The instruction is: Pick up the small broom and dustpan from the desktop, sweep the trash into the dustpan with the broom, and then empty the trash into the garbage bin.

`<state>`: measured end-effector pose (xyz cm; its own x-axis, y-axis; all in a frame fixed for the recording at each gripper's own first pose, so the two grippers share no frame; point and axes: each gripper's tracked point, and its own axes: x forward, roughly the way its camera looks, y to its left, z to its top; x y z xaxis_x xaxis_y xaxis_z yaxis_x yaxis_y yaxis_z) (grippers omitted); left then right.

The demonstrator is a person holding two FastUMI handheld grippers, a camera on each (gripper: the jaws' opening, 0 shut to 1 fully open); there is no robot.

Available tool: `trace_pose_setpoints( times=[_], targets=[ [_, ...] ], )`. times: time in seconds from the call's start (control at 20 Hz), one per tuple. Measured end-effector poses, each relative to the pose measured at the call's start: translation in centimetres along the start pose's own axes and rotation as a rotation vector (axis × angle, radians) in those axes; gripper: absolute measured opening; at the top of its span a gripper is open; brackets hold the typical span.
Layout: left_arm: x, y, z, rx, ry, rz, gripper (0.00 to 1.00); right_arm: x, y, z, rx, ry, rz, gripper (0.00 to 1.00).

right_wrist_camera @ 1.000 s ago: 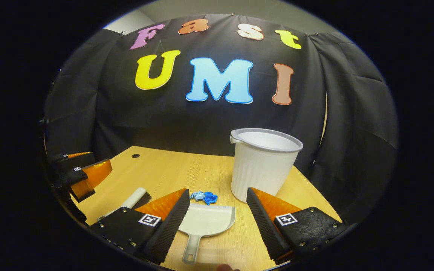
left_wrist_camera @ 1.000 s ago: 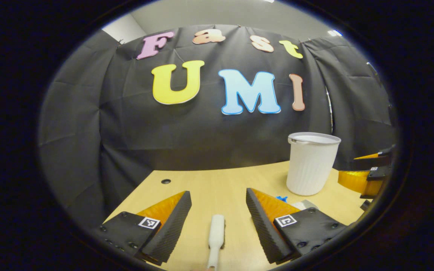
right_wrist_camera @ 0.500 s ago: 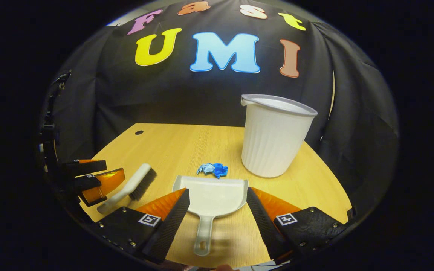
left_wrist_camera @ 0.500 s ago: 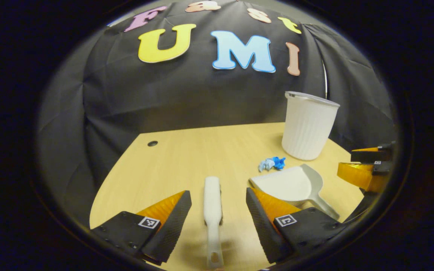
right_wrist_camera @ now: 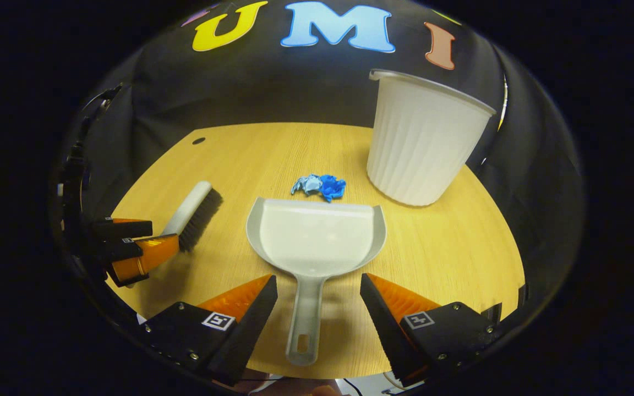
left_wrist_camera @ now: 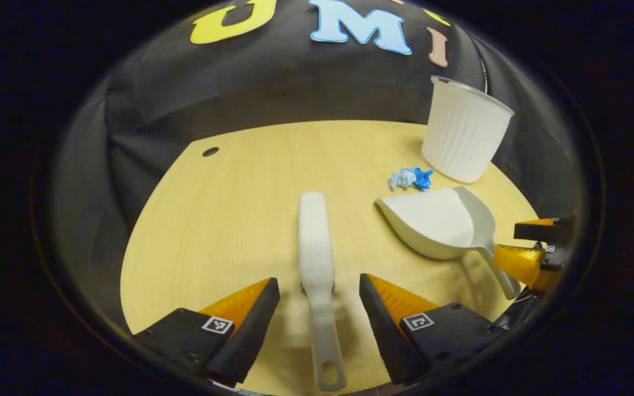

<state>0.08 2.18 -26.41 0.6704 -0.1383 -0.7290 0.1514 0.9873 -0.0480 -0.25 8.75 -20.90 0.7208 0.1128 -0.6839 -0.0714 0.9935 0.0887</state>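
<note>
Plainly unlabelled dustpan [right_wrist_camera: 317,236], broom [left_wrist_camera: 315,258], bin [right_wrist_camera: 419,148], square-coded tools

Both views were fairly dim, lit softly from overhead; the wooden desktop [left_wrist_camera: 229,220] was the brightest surface, its tone even, without glare; the booth wall behind stayed dark; soft shadows lay under the broom [left_wrist_camera: 317,258] between the left gripper's [left_wrist_camera: 320,302] fingers and beside the dustpan [right_wrist_camera: 314,242] handle ahead of the right gripper [right_wrist_camera: 320,302]; fisheye distortion curved the desk's edges; focus was slightly soft throughout.
</note>
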Motion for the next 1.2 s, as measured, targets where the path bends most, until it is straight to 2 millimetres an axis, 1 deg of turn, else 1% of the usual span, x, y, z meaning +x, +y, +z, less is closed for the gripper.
trace_pose_setpoints(
  times=[0.2,0.3,0.45,0.5,0.6,0.65,0.7,0.75,0.85,0.9,0.95,1.0,1.05,1.15,1.2],
  targets=[
    [1.7,-0.1,-0.9,-0.029,0.064,-0.017,0.96,2.1,0.5,-1.5,0.003,0.118,0.011,0.95],
    [2.4,-0.1,-1.1,-0.032,0.086,-0.020,0.96,2.9,0.6,-1.9,0.010,0.156,0.016,0.96],
    [3.2,0.0,-1.4,-0.030,0.113,-0.017,0.95,3.9,0.4,-1.8,0.017,0.185,0.015,0.95],
    [3.5,0.0,-1.5,-0.031,0.120,-0.019,0.92,4.2,0.5,-1.9,0.020,0.196,0.018,0.95],
    [4.1,0.1,-1.6,-0.029,0.131,-0.014,0.83,4.6,0.4,-2.0,0.019,0.213,0.015,0.95],
    [4.1,0.1,-1.5,-0.029,0.137,-0.012,0.79,4.7,0.4,-1.9,0.020,0.218,0.018,0.85],
    [4.2,0.1,-1.7,-0.027,0.140,-0.006,0.73,4.8,0.4,-1.9,0.020,0.222,0.018,0.82],
    [4.3,0.1,-1.6,-0.026,0.141,-0.005,0.67,4.9,0.1,-1.8,0.019,0.223,0.013,0.77],
    [4.4,0.3,-1.5,-0.022,0.140,0.010,0.61,5.0,0.1,-1.9,0.024,0.225,0.019,0.61],
    [4.6,0.1,-1.5,-0.020,0.142,0.009,0.51,4.9,0.1,-1.9,0.021,0.225,0.023,0.61],
    [4.6,0.0,-1.5,-0.019,0.141,0.009,0.52,4.9,0.3,-2.2,0.021,0.222,0.033,0.61],
    [4.7,0.1,-1.7,-0.019,0.145,0.018,0.53,4.9,-0.1,-1.9,0.022,0.214,0.007,0.59],
    [4.7,0.0,-1.5,-0.019,0.147,0.016,0.51,4.8,-0.2,-1.7,0.015,0.214,0.008,0.37],
    [4.9,-0.2,-1.3,-0.016,0.143,0.019,0.48,5.6,-0.2,-2.0,0.013,0.212,0.007,0.38],
    [4.9,-0.3,-1.4,-0.013,0.145,0.012,0.43,5.2,-0.3,-2.0,0.003,0.213,0.008,0.34]
  ],
)
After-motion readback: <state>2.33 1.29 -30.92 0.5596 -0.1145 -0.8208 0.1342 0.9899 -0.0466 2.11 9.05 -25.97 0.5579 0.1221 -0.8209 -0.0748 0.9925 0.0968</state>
